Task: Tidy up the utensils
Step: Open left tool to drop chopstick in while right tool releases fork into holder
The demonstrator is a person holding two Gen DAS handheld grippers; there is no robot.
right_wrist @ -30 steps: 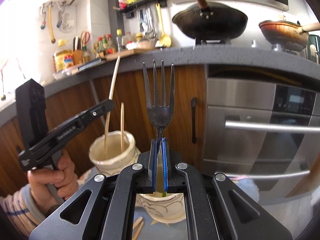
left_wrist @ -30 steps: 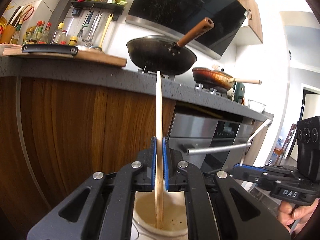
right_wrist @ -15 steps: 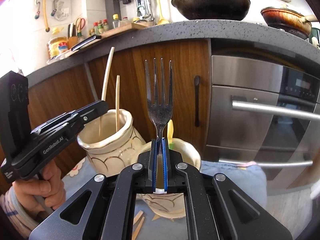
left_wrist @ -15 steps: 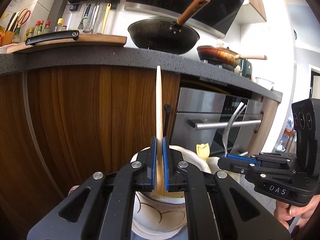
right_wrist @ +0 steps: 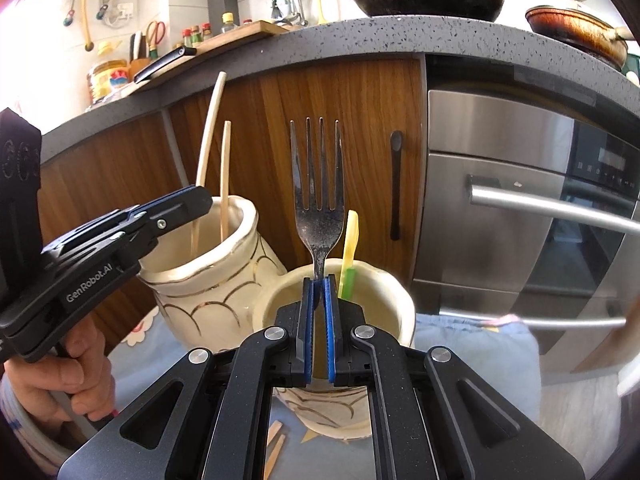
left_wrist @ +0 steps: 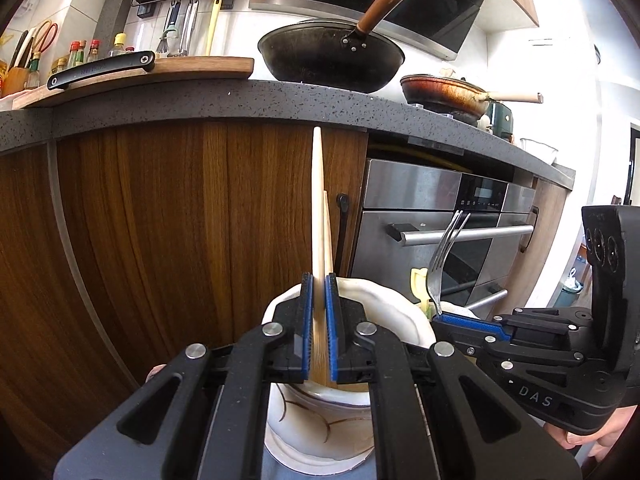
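Utensils, two in transit: a wooden chopstick (left_wrist: pixel 318 216) and a metal fork (right_wrist: pixel 319 196), each held upright over its own ceramic holder.

Nearest, lower centre of the left wrist view: the left gripper (left_wrist: pixel 319 328) has its jaws closed tight on the chopstick, whose lower end dips inside the tall cream vase (right_wrist: pixel 208 264). A second chopstick (right_wrist: pixel 225 178) stands in that vase just behind it.

Lower centre of the right wrist view: the right gripper (right_wrist: pixel 319 320) has its jaws pinched on the fork's thin neck, tines up, handle hanging into the shorter cream cup (right_wrist: pixel 384 300), beside a yellow-and-green utensil (right_wrist: pixel 349 248).

Lower edge of that view: more wooden sticks (right_wrist: pixel 276 448) lie on the blue cloth (right_wrist: pixel 472 344) at the cup's foot.

Risks, as judged:
- The two holders stand touching, and the grippers crowd close; a sideways nudge could knock either gripper against the other or tip a holder.
- Released from high up, the fork could drop hard and chip the cup.
- The chopstick leans; let go off-centre, it could pivot over the rim.

Far, upper frame: the wooden cabinet front (left_wrist: pixel 160 220), steel oven (right_wrist: pixel 540 200) and dark tabletop (left_wrist: pixel 200 100) with a wok (left_wrist: pixel 332 56).
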